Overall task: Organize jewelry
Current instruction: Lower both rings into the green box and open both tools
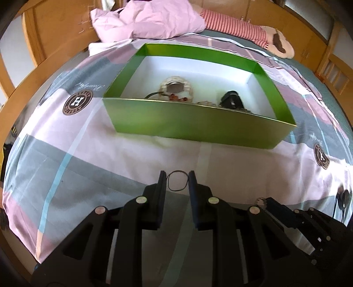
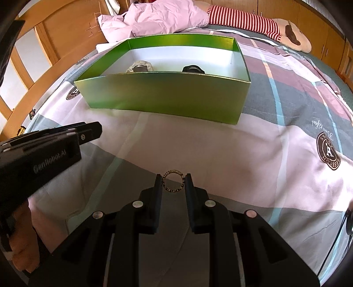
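Left tool (image 1: 177, 180) grips a thin black ring (image 1: 177, 181); right tool (image 2: 173, 182) grips a patterned ring (image 2: 173, 181).

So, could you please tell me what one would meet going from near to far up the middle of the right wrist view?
right gripper → patterned ring held between its fingers → patchwork bedsheet → green box → pink duvet

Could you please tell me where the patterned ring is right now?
In the right wrist view, the patterned ring sits low and central, clamped between the right gripper's fingertips above the bedsheet, short of the green box.
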Tool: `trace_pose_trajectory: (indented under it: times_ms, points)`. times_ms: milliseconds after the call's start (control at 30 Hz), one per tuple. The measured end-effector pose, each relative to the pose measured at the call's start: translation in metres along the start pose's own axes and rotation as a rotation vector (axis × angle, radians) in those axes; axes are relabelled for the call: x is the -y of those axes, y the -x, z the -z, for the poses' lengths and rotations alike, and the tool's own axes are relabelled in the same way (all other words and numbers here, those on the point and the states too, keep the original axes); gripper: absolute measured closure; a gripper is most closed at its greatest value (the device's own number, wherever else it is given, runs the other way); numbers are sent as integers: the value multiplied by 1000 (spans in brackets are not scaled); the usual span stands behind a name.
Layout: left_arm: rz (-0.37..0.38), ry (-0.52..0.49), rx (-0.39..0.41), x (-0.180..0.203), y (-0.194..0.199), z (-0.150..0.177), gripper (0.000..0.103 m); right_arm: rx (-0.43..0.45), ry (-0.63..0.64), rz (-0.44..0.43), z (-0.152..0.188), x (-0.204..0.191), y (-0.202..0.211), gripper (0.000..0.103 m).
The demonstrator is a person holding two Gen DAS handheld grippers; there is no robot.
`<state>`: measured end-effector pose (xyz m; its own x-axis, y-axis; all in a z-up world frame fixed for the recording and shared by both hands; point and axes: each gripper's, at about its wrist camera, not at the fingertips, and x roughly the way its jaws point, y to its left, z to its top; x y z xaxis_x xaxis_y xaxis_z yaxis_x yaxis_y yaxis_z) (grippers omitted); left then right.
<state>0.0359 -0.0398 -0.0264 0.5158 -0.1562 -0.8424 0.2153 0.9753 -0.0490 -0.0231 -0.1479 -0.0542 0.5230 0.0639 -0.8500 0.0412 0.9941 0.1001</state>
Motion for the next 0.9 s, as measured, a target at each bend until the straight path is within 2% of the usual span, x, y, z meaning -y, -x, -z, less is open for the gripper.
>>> trace_pose_trajectory:
  times_ms: [133, 233, 267, 367, 400, 433, 533, 667, 800, 900]
  points:
    - [-15, -55, -6, 11, -1, 3, 82, -4, -12, -7, 1, 1, -2, 82]
    - [-2, -31, -3, 7, 1, 2, 82, 3, -19, -16, -2, 3, 1, 82]
    - [21, -7, -5, 1, 3, -1, 82, 14, -25, -24, -6, 5, 6, 82]
    - [205, 144, -24, -39, 20, -18, 83, 79, -38, -43, -21, 13, 27, 82]
    - [235, 141, -21, -47, 24, -24, 83, 102, -44, -44, -26, 16, 34, 82]
    - [234, 121, -6, -54, 32, -32, 83, 127, -56, -52, -33, 20, 41, 82]
    - [157, 91, 46, -71, 51, -57, 83, 173, -70, -92, -51, 26, 52, 82]
    - [192, 147, 88, -80, 61, -83, 83, 219, -54, -116, -82, 27, 56, 82]
    - [196, 200, 78, -64, 37, -100, 83, 275, -38, -118, -121, 31, 58, 82]
    - [215, 225, 14, -40, -3, -112, 83, 246, -32, -118, -144, 35, 40, 82]
